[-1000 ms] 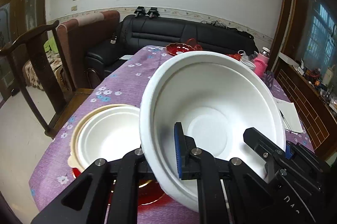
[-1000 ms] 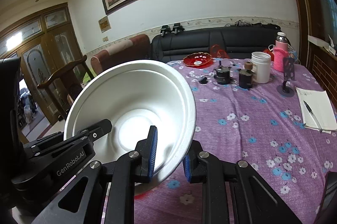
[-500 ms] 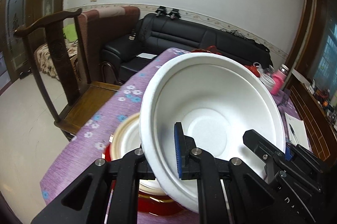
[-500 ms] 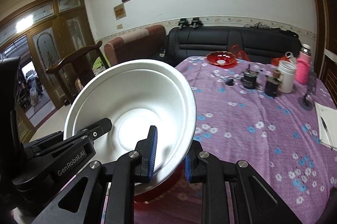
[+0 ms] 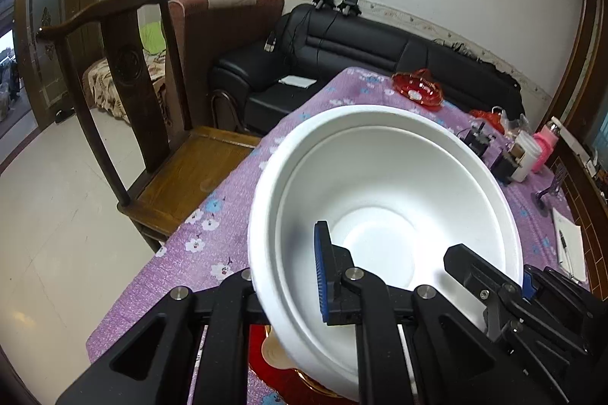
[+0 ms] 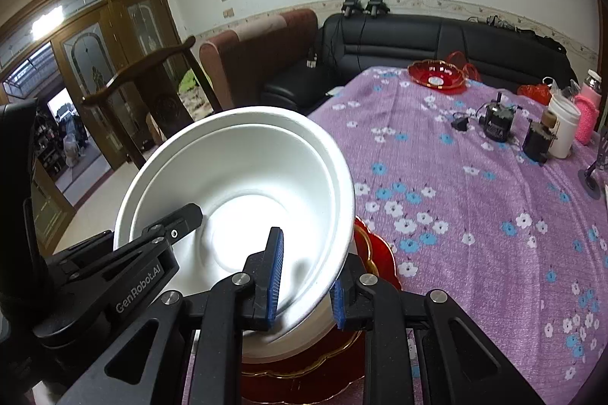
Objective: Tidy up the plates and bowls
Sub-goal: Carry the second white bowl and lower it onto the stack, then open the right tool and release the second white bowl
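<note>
Both grippers hold one large white bowl (image 5: 383, 192), tilted above the near end of the purple flowered table. My left gripper (image 5: 288, 275) is shut on its left rim. My right gripper (image 6: 304, 275) is shut on its right rim; the bowl (image 6: 243, 184) fills the left of that view. Under the bowl lies a red gold-rimmed plate (image 6: 380, 260) with another white bowl (image 6: 281, 344) on it, mostly hidden. The plate's edge also shows in the left wrist view (image 5: 262, 344).
A wooden chair (image 5: 152, 123) stands at the table's left edge. At the far end are a red glass dish (image 6: 437, 74), two small dark devices (image 6: 497, 123), a white jar (image 6: 562, 123), a pink bottle (image 6: 587, 116) and a notepad with pen (image 5: 566, 245). A black sofa (image 6: 437, 36) stands behind.
Both grippers with the big bowl moved back toward the table's near edge and over the red plate stack; the smaller white bowl has slid out of sight beneath the held one.
</note>
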`<move>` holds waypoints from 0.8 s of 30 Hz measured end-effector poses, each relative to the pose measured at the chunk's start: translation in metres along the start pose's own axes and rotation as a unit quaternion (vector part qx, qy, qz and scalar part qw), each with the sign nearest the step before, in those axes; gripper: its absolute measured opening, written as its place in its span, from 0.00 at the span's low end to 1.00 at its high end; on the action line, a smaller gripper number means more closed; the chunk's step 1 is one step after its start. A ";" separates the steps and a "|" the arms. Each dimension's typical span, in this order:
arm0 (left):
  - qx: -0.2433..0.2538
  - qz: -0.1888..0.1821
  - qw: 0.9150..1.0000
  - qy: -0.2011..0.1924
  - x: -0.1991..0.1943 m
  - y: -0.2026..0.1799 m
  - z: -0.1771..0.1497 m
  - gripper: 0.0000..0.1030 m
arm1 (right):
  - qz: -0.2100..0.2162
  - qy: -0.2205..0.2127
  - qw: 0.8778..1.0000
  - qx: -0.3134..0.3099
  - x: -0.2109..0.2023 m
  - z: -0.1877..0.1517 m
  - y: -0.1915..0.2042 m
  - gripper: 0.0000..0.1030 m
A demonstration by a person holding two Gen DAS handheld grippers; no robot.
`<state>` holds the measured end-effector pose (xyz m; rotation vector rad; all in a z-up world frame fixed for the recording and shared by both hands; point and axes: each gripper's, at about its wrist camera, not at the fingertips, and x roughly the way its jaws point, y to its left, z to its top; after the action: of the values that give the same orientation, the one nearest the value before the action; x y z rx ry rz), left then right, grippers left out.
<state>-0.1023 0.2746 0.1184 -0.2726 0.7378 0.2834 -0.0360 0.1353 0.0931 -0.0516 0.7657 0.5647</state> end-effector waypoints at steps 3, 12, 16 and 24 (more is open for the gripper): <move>0.002 0.004 1.000 0.006 0.007 0.001 -0.003 0.11 | 0.000 0.009 1.000 0.006 0.008 -0.003 -0.003 0.24; -0.006 0.018 1.000 -0.004 0.006 0.006 -0.002 0.32 | -0.015 -0.004 1.000 -0.001 0.012 -0.005 0.002 0.24; -0.015 0.029 0.999 -0.027 -0.002 0.009 0.000 0.50 | -0.018 -0.024 1.000 -0.001 0.006 -0.004 0.002 0.43; -0.016 0.033 0.998 -0.050 -0.017 0.008 -0.001 0.66 | -0.023 -0.052 0.998 0.014 -0.008 -0.001 -0.006 0.57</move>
<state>-0.1172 0.2787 0.1286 -0.2627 0.6440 0.3690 -0.0387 0.1257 0.0967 -0.0142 0.6702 0.5088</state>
